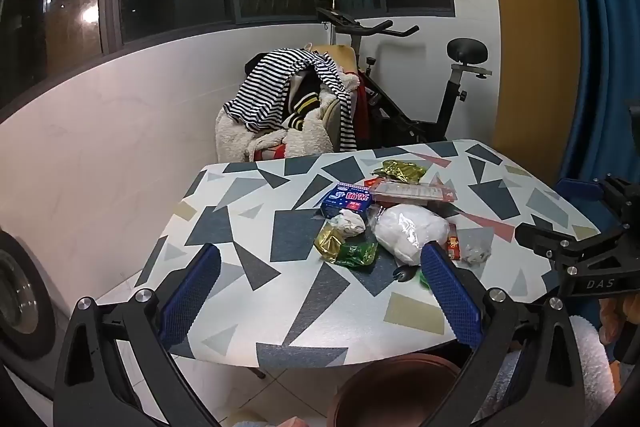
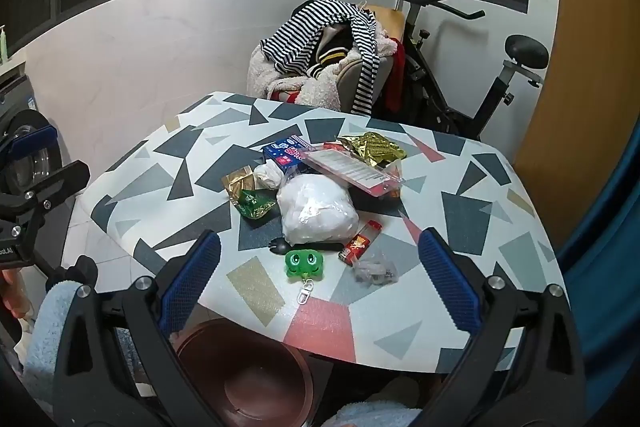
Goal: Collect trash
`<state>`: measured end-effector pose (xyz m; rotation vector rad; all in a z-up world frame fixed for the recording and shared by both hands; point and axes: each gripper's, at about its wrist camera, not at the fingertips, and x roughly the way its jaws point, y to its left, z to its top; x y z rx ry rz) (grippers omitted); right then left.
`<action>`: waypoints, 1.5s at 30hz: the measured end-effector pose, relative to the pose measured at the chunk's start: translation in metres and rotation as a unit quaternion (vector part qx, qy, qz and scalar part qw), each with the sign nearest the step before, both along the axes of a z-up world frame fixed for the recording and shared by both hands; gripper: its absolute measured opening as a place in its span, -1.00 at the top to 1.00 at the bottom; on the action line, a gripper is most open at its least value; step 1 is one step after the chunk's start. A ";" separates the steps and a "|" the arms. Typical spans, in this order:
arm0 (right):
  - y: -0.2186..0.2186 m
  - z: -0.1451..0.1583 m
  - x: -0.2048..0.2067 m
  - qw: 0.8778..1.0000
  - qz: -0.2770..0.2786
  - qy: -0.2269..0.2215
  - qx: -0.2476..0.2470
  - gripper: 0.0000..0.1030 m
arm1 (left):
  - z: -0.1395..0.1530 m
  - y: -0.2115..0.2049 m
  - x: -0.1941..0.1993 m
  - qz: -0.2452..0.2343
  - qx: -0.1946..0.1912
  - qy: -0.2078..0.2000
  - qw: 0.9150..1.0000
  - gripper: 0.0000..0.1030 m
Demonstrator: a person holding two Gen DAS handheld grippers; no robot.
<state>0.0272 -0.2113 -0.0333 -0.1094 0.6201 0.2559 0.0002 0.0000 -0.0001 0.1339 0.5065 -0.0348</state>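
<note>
Currently both claws wide, empty: left gripper [image 1: 320, 291], right gripper [image 2: 320, 283]. White bag [image 2: 318, 211] at 12 o'clock of right gripper, nearer; approx. round, no long axis.

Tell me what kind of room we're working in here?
Most likely a home utility or spare room, used for laundry and storage. An exercise bike stands by the window, a chair piled with clothes sits behind the patterned table, and a front-loading washer is at the left.
</note>
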 end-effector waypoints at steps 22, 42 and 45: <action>0.007 -0.003 0.001 1.000 -0.001 -0.001 -0.008 -0.89 | -0.010 0.017 -0.001 0.008 -0.003 0.002 1.000 -0.91; 0.007 -0.001 -0.002 1.000 -0.001 -0.003 -0.016 -0.89 | -0.011 0.017 -0.002 0.011 0.002 0.001 1.000 -0.91; 0.006 0.000 -0.002 1.000 -0.001 -0.003 -0.016 -0.89 | -0.011 0.017 -0.002 0.011 0.002 0.001 1.000 -0.91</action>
